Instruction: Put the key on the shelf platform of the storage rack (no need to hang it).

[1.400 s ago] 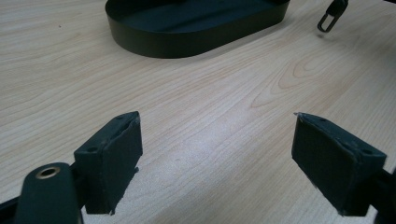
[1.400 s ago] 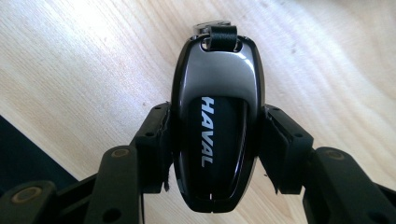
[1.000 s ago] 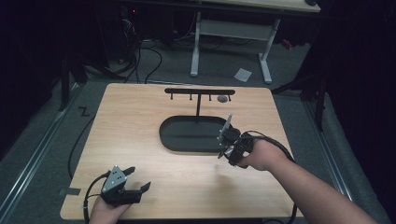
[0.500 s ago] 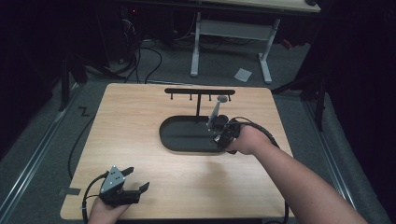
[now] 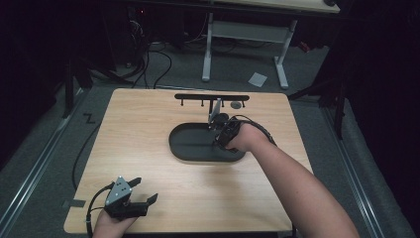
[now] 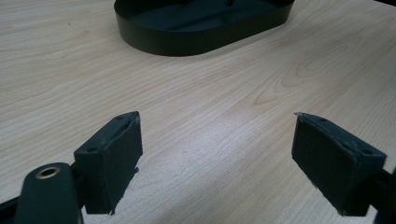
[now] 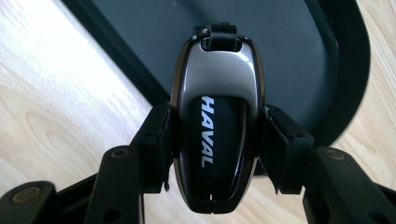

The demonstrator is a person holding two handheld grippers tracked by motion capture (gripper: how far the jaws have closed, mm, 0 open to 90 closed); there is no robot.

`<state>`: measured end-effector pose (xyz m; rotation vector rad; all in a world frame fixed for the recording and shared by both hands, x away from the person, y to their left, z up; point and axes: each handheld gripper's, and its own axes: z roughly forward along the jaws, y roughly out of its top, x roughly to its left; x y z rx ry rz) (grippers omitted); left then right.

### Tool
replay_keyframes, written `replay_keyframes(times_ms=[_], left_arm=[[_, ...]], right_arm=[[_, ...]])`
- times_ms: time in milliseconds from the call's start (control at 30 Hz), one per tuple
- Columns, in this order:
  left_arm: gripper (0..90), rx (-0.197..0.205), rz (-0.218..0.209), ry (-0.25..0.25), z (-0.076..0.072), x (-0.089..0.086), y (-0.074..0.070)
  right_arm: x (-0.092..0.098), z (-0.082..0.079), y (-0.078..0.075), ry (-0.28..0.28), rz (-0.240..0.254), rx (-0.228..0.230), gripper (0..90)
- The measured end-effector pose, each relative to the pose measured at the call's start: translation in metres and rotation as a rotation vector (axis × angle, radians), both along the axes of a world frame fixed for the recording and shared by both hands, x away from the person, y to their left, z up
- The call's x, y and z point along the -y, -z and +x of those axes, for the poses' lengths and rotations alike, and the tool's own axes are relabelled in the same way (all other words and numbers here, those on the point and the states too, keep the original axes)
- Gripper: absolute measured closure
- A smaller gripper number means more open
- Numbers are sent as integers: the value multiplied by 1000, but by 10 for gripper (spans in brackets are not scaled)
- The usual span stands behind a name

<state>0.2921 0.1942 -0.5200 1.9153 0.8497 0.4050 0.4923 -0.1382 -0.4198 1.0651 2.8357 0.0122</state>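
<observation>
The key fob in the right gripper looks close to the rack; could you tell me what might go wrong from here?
The key fob is pinched only at its smooth, glossy sides by the right gripper, so it might slip or twist. Its short strap loop is small, so it could miss a hook on the black rack. If dropped, it would probably land in the black tray.

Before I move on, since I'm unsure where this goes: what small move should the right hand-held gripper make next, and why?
Probably carry the car key on toward the hook rack. The right hand-held gripper clamps it above the tray, with its strap loop leading.
</observation>
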Motion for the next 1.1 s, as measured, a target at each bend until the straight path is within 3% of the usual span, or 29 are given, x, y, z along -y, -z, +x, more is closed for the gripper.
replay_keyframes(times_ms=[200, 600, 833, 1100], left_arm=[[169, -1, -2, 0, 0, 0, 1], [169, -4, 0, 2, 0, 0, 1], [169, -5, 0, 2, -1, -1, 1], [169, -3, 6, 9, -1, 3, 2]], right_arm=[[-11, 15, 8, 1, 22, 7, 490], [-26, 26, 9, -11, 22, 28, 490], [-18, 23, 21, 6, 5, 3, 490], [3, 19, 32, 11, -23, -4, 490]])
